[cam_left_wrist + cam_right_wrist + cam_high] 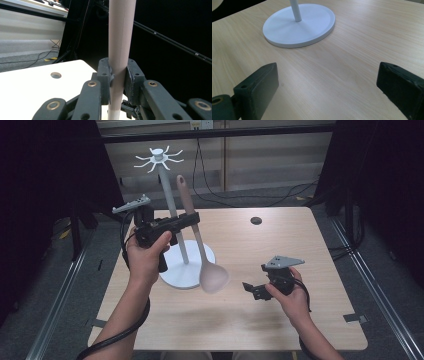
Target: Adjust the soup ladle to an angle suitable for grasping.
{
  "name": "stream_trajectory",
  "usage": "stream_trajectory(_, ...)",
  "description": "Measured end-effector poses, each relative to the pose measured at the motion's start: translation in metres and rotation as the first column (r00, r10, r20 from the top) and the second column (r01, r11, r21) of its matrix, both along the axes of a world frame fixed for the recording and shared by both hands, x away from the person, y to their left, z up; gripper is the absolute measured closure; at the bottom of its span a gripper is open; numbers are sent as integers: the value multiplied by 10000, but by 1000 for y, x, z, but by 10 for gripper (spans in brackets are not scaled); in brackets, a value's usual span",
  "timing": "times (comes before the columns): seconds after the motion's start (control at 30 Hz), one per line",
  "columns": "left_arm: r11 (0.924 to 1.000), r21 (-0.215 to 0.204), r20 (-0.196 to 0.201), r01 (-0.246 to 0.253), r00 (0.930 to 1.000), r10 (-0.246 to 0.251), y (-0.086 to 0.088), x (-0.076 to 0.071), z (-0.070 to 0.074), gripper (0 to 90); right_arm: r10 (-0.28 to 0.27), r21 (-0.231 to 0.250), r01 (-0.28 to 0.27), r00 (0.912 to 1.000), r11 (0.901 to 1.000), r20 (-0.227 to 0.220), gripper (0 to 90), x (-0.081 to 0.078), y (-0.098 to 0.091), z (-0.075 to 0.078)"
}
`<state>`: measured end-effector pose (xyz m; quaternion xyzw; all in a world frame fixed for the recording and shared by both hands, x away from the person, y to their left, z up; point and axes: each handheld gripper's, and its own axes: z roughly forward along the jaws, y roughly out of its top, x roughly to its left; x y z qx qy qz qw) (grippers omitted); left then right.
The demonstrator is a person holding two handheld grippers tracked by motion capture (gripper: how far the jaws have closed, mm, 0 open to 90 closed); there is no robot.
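Spoon (202, 247) hangs upright, bowl downward, clamped by its handle in the left gripper (192, 220), whose jaws are closed tight on the shaft; its bowl hovers just beside the round white base of the hook stand (172, 205), toward the table's (240, 320) middle. The stand rises near the far left corner, its hooks bare. The right gripper (252, 290) rests low near the right edge, jaws spread wide with nothing between them. Bare wood lies along the near edge.
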<state>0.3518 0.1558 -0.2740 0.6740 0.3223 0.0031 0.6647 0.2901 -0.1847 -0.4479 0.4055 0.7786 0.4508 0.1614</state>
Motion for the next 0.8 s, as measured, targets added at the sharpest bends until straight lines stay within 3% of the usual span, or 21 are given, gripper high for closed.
stream_trajectory(0.63,9998,20,354,-201,9992,200,13,4,15,766,102,-39,-102,9999,9999,98,39,2,5,2)
stream_trajectory(0.8,9997,-18,270,-264,9993,264,17,8,15,766,68,-59,-67,9999,10000,93,39,0,5,2)
